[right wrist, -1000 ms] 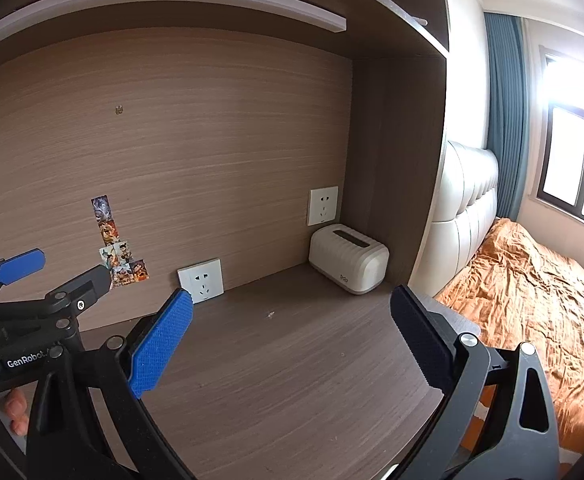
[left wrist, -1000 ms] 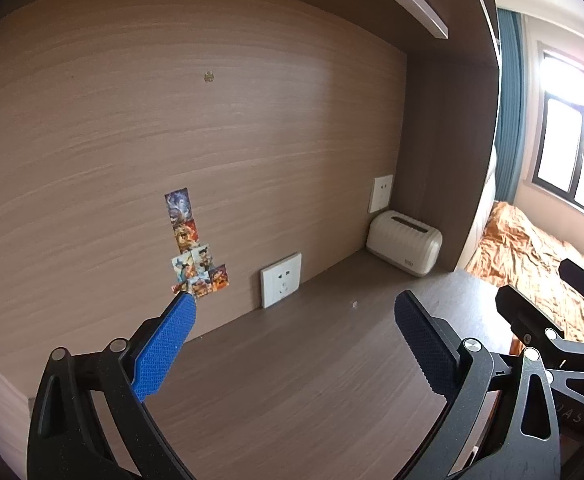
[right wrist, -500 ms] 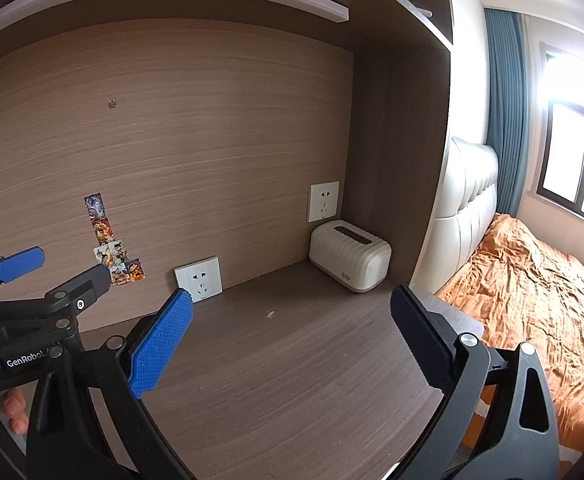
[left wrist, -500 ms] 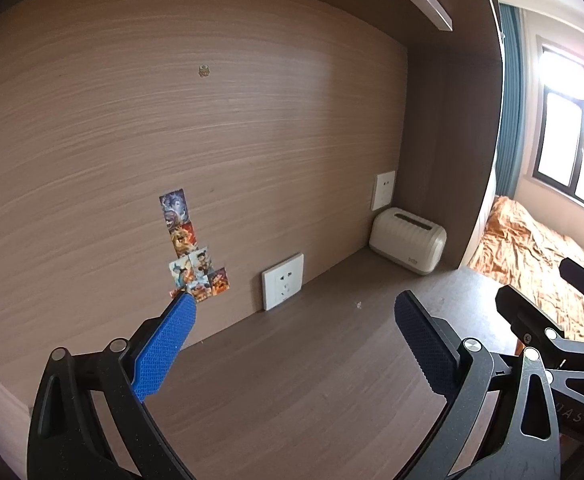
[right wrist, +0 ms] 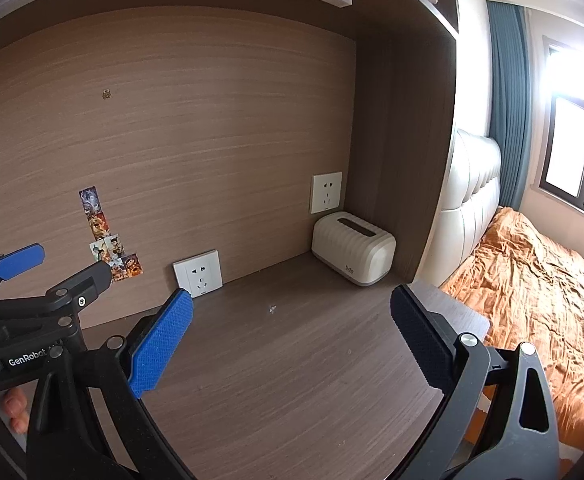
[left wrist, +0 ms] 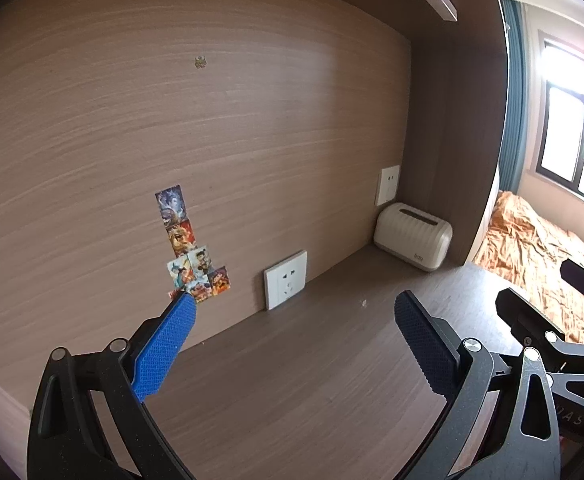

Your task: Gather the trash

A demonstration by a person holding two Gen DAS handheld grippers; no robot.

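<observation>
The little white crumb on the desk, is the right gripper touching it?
Apart. In the right wrist view, the crumb lies on bare desk beyond the open right gripper; neither finger reaches it.

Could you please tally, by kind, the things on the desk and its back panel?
Wall sockets: 2, one low by the desktop, one above the box
Cream ribbed box: 1
Small pale scrap on the desktop: 1
Picture stickers: about 6 in one cluster, edges hard to separate
Small ornament high on the panel: 1
Total: about 11

two wall sockets [right wrist: 198,273] [right wrist: 326,192], one cream box [right wrist: 354,249], six stickers [left wrist: 193,246], one crumb [right wrist: 272,309]
</observation>
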